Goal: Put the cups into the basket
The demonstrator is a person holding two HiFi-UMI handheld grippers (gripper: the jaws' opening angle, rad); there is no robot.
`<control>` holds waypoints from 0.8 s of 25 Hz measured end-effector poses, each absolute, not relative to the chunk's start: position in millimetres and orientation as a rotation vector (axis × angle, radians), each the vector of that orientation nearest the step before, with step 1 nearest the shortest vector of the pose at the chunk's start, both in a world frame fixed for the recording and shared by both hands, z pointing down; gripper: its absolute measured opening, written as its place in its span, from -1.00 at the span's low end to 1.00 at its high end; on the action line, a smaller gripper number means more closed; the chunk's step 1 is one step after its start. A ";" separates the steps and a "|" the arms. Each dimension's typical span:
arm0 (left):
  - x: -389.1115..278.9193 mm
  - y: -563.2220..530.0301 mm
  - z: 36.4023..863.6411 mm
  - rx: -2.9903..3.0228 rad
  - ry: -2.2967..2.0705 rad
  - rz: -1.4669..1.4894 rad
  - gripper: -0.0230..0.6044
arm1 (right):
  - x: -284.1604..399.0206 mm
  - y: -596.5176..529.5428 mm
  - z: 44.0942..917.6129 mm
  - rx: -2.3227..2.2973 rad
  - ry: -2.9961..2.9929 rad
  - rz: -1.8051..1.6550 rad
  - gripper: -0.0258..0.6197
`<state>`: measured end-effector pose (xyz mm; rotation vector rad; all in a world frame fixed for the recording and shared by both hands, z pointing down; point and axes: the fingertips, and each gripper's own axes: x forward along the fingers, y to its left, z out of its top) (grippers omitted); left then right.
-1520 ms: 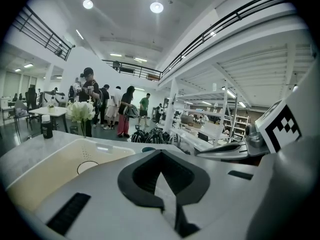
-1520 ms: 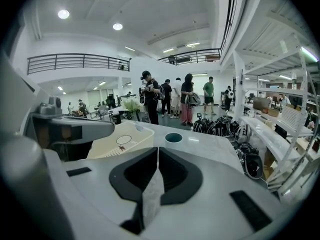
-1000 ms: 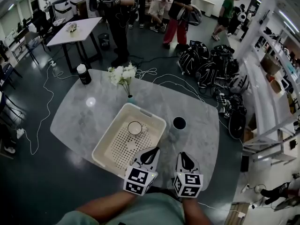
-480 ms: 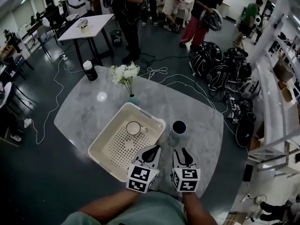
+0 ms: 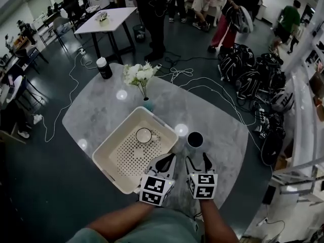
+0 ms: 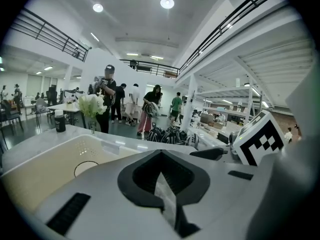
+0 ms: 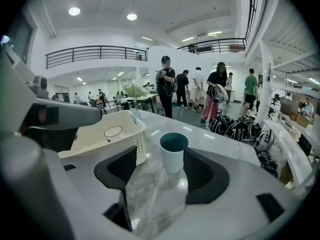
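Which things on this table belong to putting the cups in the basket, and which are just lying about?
Job: cream perforated plastic basket; white round cup inside it; pale cup with teal interior, standing beside the basket.
Lying about: white flowers in a small teal vase; black bottle with white cap.

— What's in front of the right gripper (image 7: 160,149)?
— A cup (image 7: 173,151), pale outside and dark teal inside, upright on the marbled table (image 7: 155,199). It shows in the gap between the jaws, nearer the right one. The jaws have just been opening and stand apart, not pressing it.
— And left of it?
— A cream basket (image 7: 92,140), just beside the cup, with a second cup (image 7: 113,131) inside. White flowers (image 7: 136,90) beyond.
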<state>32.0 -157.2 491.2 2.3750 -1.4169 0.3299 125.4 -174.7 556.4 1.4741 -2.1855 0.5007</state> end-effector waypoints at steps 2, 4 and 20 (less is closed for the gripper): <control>34.4 -159.8 494.5 2.361 -1.423 0.343 -0.91 | 128.3 -181.1 562.8 1.466 -2.183 0.498 -0.01; 34.5 -162.4 498.7 2.346 -1.430 0.356 -0.91 | 129.3 -187.9 568.1 1.463 -2.182 0.491 0.06; 39.0 -188.7 509.8 2.309 -1.442 0.371 -0.91 | 127.6 -246.6 601.4 1.396 -2.179 0.434 0.24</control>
